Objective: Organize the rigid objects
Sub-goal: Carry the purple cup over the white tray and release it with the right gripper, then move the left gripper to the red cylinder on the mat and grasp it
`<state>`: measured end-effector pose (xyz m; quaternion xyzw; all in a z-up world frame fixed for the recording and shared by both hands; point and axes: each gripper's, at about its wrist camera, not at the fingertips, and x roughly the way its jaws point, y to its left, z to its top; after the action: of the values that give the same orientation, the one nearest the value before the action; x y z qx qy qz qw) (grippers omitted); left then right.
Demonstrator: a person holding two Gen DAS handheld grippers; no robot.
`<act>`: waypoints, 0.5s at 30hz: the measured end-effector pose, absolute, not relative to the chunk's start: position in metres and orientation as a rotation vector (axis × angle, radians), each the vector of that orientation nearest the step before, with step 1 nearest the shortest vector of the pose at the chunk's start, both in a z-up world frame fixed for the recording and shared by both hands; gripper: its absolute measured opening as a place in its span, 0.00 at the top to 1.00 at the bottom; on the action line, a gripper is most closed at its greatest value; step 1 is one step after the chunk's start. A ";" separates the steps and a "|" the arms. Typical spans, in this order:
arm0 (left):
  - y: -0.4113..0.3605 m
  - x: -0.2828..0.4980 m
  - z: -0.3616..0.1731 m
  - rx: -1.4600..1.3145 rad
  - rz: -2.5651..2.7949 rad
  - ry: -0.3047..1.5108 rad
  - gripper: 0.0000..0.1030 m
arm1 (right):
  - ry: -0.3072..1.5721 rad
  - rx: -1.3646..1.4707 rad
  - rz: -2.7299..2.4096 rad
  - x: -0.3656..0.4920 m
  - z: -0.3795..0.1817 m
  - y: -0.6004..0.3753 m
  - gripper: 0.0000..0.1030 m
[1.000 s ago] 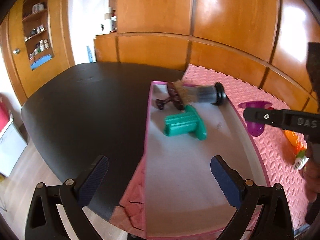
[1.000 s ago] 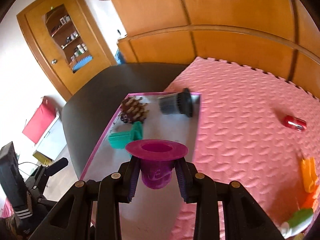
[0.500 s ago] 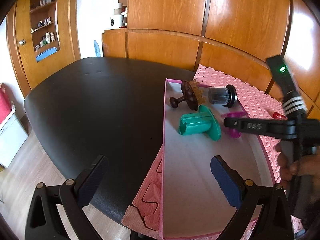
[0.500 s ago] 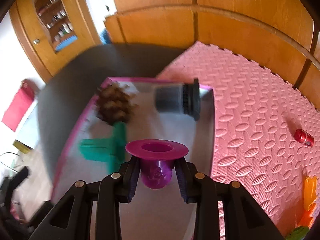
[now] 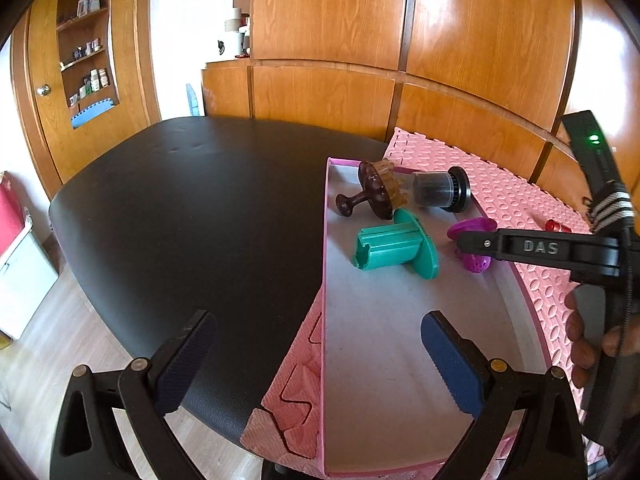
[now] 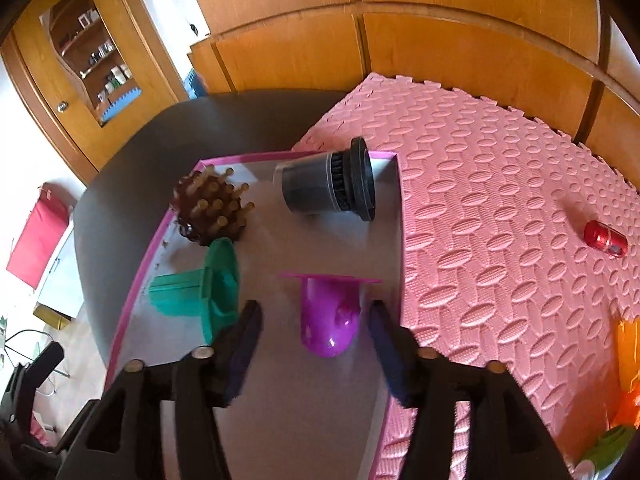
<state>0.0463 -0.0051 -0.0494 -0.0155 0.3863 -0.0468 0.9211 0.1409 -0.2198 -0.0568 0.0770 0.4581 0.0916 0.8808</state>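
A purple funnel-shaped cup (image 6: 330,312) lies on its side in the pink-rimmed grey tray (image 6: 288,412), between the open fingers of my right gripper (image 6: 314,340). It also shows in the left wrist view (image 5: 474,240), partly behind the right gripper's finger (image 5: 520,246). In the tray lie a green spool (image 6: 200,284), a brown bristle brush (image 6: 210,210) and a black-capped cylinder (image 6: 328,184). My left gripper (image 5: 316,360) is open and empty over the tray's near left edge (image 5: 324,320).
The tray sits on a pink foam mat (image 6: 500,200) over a black table (image 5: 192,208). A red can (image 6: 604,238), an orange item (image 6: 628,364) and a green-white item (image 6: 604,452) lie on the mat at right. Wooden cabinets stand behind.
My right gripper has opened and let go of the purple cup, which now lies on its side in the tray. The left gripper stayed open, its view shifting slightly.
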 end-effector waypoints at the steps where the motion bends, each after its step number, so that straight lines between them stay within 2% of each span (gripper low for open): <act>1: -0.006 0.046 -0.049 -0.030 -0.098 0.794 0.00 | 0.948 0.167 0.193 0.137 -0.055 -0.221 0.41; 15: -0.023 0.039 -0.046 0.003 -0.132 0.797 0.00 | 0.858 0.200 0.174 0.094 -0.028 -0.237 0.36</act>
<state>0.0392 -0.0231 -0.0460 0.0015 0.3878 -0.0643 0.9195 0.0942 -0.2369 -0.0282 0.0966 0.4148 0.0839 0.9009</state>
